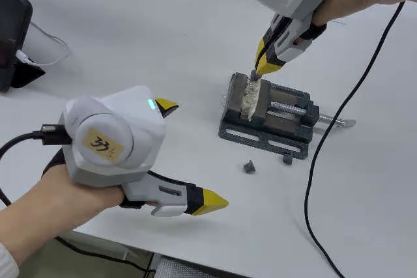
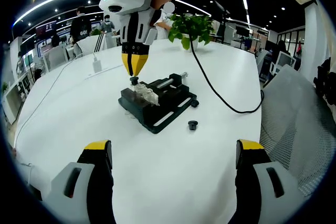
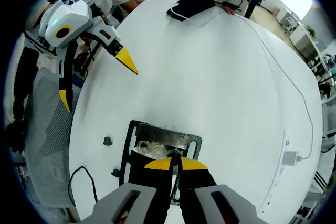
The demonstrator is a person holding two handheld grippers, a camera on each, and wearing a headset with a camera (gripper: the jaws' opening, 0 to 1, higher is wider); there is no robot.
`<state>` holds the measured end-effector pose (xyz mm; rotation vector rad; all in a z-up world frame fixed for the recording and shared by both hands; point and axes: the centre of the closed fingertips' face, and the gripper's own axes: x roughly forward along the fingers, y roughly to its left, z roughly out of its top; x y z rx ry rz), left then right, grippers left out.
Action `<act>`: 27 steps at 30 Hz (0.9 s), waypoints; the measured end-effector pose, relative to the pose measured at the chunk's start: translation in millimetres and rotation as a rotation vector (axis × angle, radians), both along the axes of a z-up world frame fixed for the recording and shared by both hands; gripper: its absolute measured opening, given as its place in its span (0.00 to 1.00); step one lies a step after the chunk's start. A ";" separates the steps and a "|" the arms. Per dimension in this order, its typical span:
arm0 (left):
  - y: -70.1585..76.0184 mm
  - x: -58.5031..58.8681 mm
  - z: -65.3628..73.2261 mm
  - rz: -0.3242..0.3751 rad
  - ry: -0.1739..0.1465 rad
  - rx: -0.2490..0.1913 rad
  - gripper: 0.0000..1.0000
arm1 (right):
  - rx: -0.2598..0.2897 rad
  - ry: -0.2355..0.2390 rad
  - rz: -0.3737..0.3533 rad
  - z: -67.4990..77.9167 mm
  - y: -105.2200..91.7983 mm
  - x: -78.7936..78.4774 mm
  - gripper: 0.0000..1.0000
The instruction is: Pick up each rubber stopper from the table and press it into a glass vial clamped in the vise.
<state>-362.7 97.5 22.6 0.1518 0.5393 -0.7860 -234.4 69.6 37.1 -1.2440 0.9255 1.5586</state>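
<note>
Firmly, right claw pinches a stopper atop the vial; left claw gapes wide, empty.

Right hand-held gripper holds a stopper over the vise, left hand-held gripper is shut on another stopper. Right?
No: the left gripper view shows the left hand-held gripper open and empty. The right hand-held gripper does hold a stopper over the vise.

One vise, three rubber stoppers (two loose, one in the right tongs), vials too bunched to count
</note>
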 end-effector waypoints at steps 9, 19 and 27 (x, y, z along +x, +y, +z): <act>-0.1 -0.1 -3.4 0.000 0.010 0.001 0.97 | 0.004 0.024 -0.011 -4.7 0.0 4.7 0.00; -1.4 3.7 -3.9 0.002 0.013 -0.004 0.97 | 0.002 0.091 -0.071 -6.0 -0.2 9.2 0.00; -2.3 4.9 -4.1 0.000 0.016 -0.003 0.97 | 0.014 0.075 -0.069 -4.7 -0.7 3.9 0.00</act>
